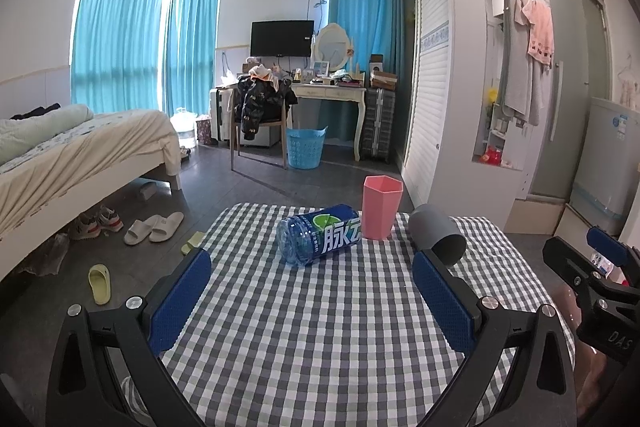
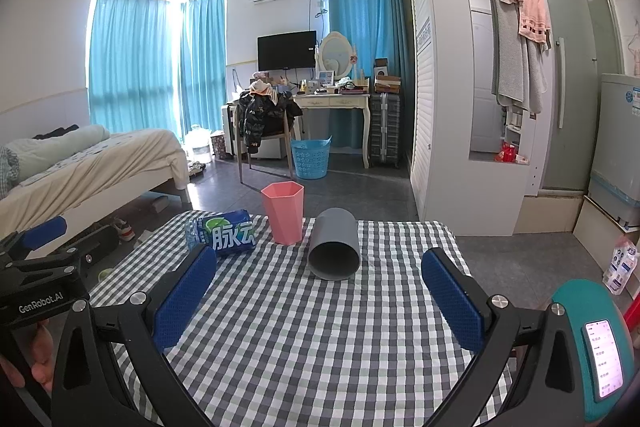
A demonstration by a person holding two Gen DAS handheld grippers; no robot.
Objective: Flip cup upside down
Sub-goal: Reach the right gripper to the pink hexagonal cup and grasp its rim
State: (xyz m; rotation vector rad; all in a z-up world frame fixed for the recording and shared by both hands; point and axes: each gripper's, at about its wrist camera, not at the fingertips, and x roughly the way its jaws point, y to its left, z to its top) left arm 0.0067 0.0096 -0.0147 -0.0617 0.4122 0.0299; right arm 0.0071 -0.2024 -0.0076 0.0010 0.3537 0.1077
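A grey cup (image 2: 334, 249) lies on its side on the checked tablecloth (image 2: 320, 339), its open mouth facing me; it also shows in the left wrist view (image 1: 438, 239). A pink hexagonal cup (image 2: 283, 213) stands upright behind it, mouth up, also in the left wrist view (image 1: 380, 207). My right gripper (image 2: 320, 291) is open and empty, short of the grey cup. My left gripper (image 1: 312, 295) is open and empty, in front of the bottle. The right gripper's body shows at the right edge of the left wrist view (image 1: 592, 279).
A blue drink bottle (image 1: 320, 233) lies on its side left of the pink cup. The small table ends just behind the cups, floor beyond. A bed (image 1: 80, 155) stands at left, a wardrobe (image 1: 460, 87) at right. A phone in a teal holder (image 2: 604, 359) sits at my right.
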